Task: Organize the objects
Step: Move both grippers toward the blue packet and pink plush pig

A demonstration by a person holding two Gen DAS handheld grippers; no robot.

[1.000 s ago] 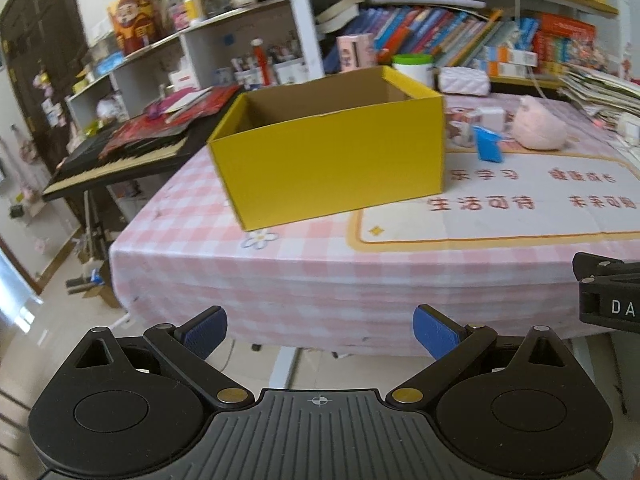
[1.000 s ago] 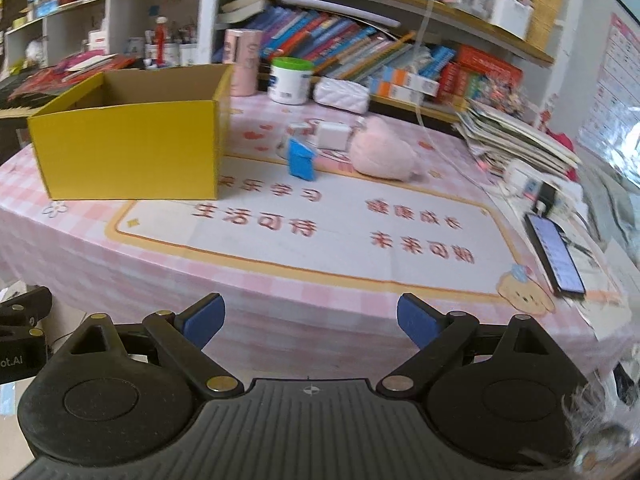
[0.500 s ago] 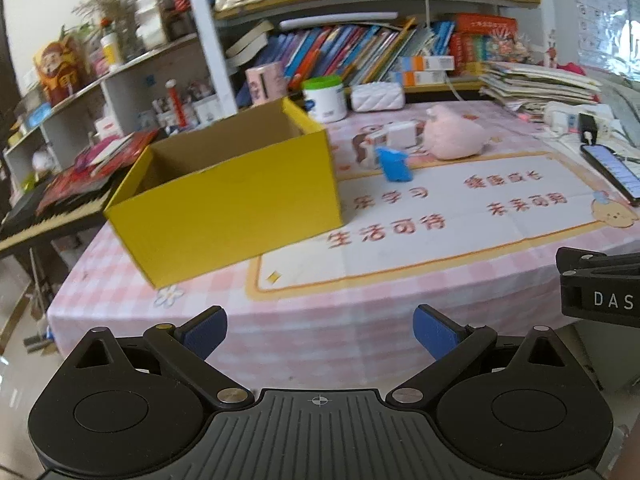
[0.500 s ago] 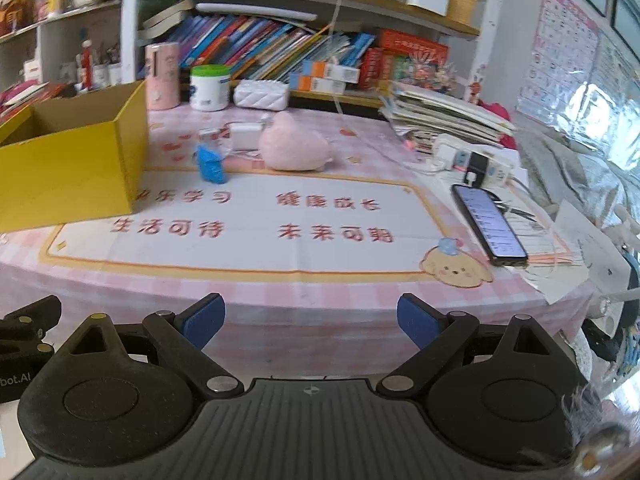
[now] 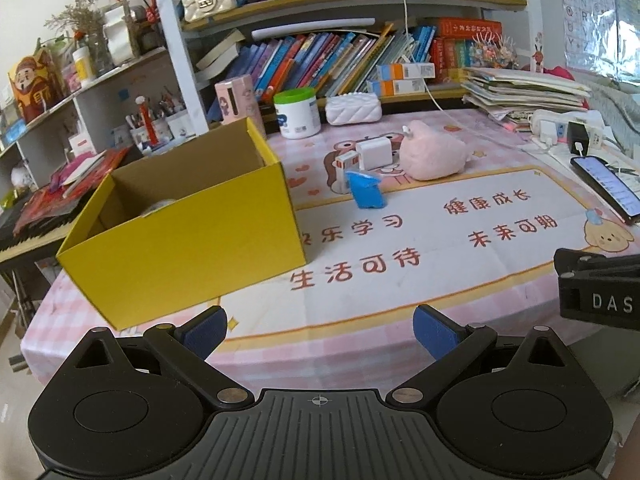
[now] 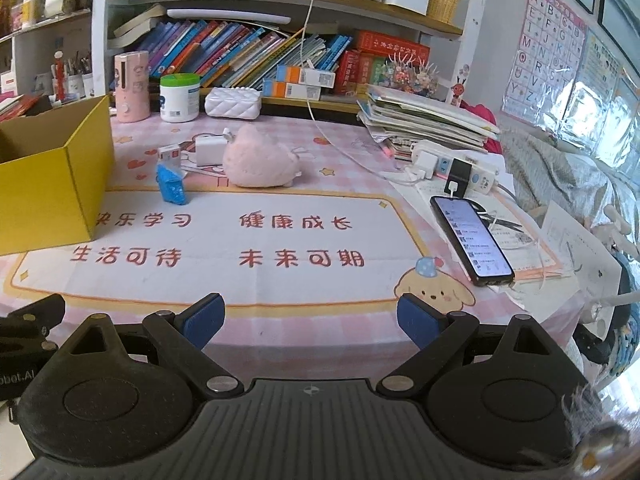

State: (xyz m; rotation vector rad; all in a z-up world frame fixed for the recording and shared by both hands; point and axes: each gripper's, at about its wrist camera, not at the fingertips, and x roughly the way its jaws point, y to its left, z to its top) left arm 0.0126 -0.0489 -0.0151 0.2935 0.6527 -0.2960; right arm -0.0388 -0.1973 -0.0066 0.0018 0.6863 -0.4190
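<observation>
An open yellow cardboard box (image 5: 188, 236) stands on the left of the table; it also shows in the right wrist view (image 6: 48, 192). Behind the mat lie a blue packet (image 5: 366, 190) (image 6: 172, 186), a pink plush toy (image 5: 432, 156) (image 6: 260, 160), a white charger block (image 5: 374, 152) (image 6: 210, 150) and a small white box (image 5: 344, 162) (image 6: 168, 156). My left gripper (image 5: 320, 326) is open and empty over the table's front edge. My right gripper (image 6: 310, 320) is open and empty over the front edge, further right.
A phone (image 6: 470, 240) lies on papers at the right, next to a power strip (image 6: 452, 162) and stacked books (image 6: 424, 120). A white jar (image 6: 179, 98), a pink bottle (image 6: 130, 86) and a white pouch (image 6: 232, 102) stand at the back. Bookshelves rise behind.
Both grippers have swung to the right and come closer to the table. The box has shifted left in both views and the phone has come into sight. Both stay open.
</observation>
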